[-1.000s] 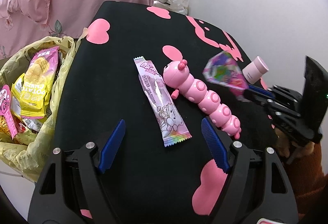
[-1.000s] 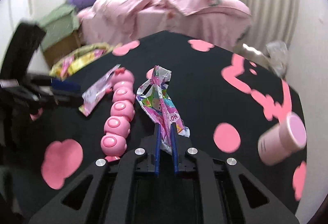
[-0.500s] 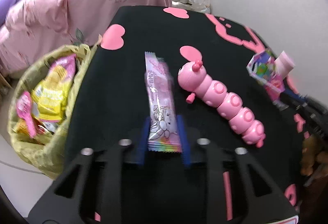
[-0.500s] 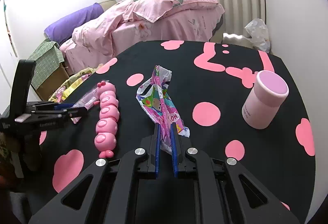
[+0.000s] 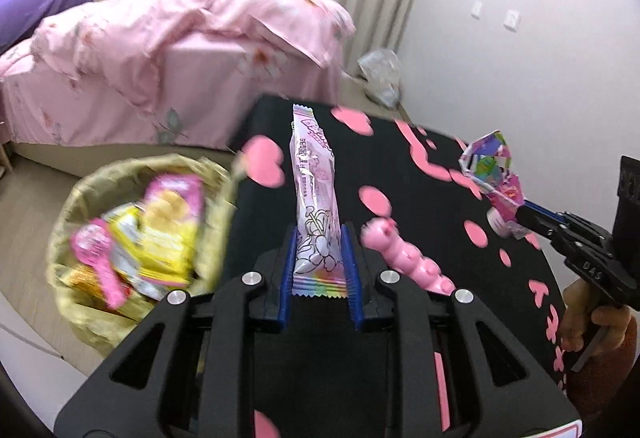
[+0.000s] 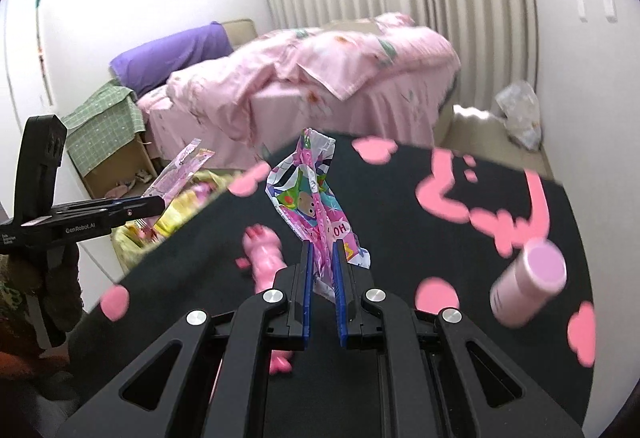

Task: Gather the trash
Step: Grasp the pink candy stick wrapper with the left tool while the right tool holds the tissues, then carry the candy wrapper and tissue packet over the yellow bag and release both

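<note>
Pink wrapper (image 5: 316, 197) sits pinched in my left gripper (image 5: 318, 274); my right gripper (image 6: 323, 274) squeezes a crumpled wrapper (image 6: 312, 193). Either could slip and miss the trash bag (image 5: 136, 230).

Open air above the black pink-spotted tabletop (image 6: 400, 205) at frame centre. Obstacles: pink segmented caterpillar toy (image 5: 404, 258) lower centre-right in the left view; pink cylindrical jar (image 6: 528, 284) lower right in the right view. Yellow-lined trash basket (image 5: 80, 197), lower left, top unobstructed.
</note>
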Demonstrator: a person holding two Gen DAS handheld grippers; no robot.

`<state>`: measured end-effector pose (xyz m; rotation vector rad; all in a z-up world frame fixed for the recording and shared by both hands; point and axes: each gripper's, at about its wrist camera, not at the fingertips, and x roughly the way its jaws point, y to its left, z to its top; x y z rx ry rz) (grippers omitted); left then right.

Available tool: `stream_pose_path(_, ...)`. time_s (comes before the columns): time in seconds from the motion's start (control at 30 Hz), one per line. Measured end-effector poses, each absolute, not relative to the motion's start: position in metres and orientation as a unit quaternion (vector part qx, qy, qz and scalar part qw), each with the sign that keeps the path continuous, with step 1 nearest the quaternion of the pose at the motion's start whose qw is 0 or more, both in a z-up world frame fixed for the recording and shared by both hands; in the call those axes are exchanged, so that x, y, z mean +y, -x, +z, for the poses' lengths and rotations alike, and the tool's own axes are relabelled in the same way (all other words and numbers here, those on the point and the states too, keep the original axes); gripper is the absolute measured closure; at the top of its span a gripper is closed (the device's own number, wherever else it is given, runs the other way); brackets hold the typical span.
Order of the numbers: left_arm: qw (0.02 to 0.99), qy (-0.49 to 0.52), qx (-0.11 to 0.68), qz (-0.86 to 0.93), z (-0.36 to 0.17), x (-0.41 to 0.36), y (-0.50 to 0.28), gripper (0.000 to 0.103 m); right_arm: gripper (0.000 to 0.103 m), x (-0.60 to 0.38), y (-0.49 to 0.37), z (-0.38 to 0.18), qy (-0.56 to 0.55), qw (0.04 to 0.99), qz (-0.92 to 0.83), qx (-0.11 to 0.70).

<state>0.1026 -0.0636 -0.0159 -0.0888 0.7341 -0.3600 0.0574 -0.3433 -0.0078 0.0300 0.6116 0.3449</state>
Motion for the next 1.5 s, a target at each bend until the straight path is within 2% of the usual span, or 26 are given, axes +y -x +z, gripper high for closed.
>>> stream_pose_path(0.43,0.941,0.077,0.316,-0.097,0.006,0.046,-0.098,0.082,0.092,-0.238,-0.094,0.041,0.058,0.929,0.242,0.275)
stream_pose_path(0.73,0.930,0.139,0.337,-0.039,-0.029,0.121,-0.107,0.081,0.092,-0.158,-0.125,0.036,0.113,0.899,0.297,0.300)
stream_pose_path(0.93,0.901,0.164,0.394,-0.078,-0.066,0.127,-0.128,0.081,0.092,-0.118,-0.156,0.017,0.114,0.875,0.325,0.340)
stream_pose_path(1.1,0.876,0.112,0.465,-0.060,-0.102,0.112,-0.157,0.081,0.092,-0.086,-0.202,-0.025,0.109,0.844,0.324,0.413)
stream_pose_path(1.23,0.870,0.093,0.480,-0.058,-0.115,0.109,-0.164,0.081,0.092,-0.064,-0.233,-0.066,0.107,0.808,0.325,0.479)
stream_pose_path(1.5,0.862,0.096,0.494,-0.063,-0.129,0.109,-0.177,0.081,0.092,-0.035,-0.254,-0.100,0.125,0.776,0.345,0.514)
